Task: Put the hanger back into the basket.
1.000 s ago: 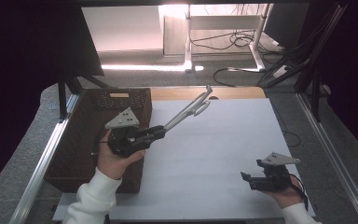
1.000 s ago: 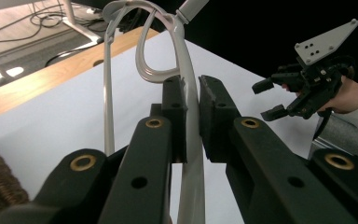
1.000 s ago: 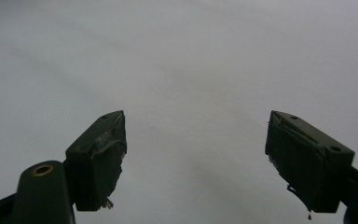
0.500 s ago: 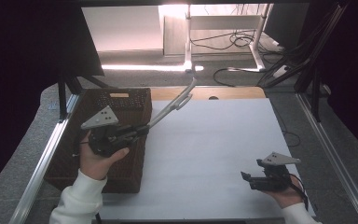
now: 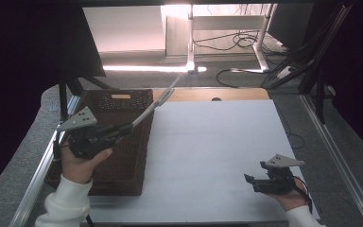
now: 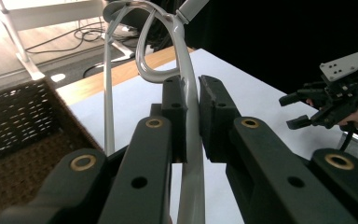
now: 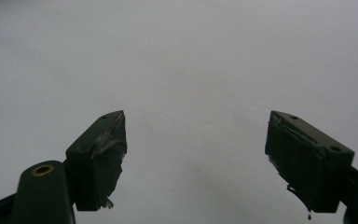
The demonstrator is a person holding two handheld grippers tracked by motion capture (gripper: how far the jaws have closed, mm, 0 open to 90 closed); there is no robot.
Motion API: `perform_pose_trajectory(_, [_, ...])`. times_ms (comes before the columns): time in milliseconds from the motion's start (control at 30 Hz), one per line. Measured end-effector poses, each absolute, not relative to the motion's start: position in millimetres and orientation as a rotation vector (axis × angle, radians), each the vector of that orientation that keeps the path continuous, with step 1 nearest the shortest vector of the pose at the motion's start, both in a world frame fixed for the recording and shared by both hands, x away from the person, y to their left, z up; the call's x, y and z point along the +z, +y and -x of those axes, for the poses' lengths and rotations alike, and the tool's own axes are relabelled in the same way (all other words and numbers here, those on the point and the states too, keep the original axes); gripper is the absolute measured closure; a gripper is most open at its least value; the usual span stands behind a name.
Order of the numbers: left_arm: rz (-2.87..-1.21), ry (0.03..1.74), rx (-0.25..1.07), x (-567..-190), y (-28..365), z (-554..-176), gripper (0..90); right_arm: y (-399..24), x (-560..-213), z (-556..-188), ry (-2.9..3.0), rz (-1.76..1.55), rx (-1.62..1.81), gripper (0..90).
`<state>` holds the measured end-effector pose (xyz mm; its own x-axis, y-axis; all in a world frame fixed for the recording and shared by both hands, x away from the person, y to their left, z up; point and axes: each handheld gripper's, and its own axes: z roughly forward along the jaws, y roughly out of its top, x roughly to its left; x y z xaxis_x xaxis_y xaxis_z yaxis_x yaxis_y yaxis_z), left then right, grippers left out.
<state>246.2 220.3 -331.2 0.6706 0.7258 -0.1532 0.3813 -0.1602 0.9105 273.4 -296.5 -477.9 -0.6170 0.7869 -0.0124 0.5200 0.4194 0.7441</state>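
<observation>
The left gripper (image 5: 123, 131) is clenched on a long grey utensil (image 5: 152, 106), which is held above the dark basket (image 5: 123, 163) at the left side of the desk (image 5: 217, 142). The utensil is pointed up and away, past the far basket edge. In the left gripper view its handle (image 6: 189, 140) is pressed between the pads. The right gripper (image 5: 251, 182) is kept released, with nothing between its jaws, low over the white desk.

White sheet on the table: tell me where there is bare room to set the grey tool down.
The white sheet is bare between the wicker basket on its left and the right tongs near its front right corner. The middle and far right corner are free. It is crowded at the basket, where the left tongs hold the grey tool over it.
</observation>
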Motion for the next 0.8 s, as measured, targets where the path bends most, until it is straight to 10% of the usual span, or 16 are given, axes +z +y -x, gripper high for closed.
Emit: perform_pose_trajectory(800, [-1.721,0.992,0.417,-351.2,280.5,-234.3,82.1,-295.9,-478.4,-274.2,2.323,-1.119,1.020,21.1])
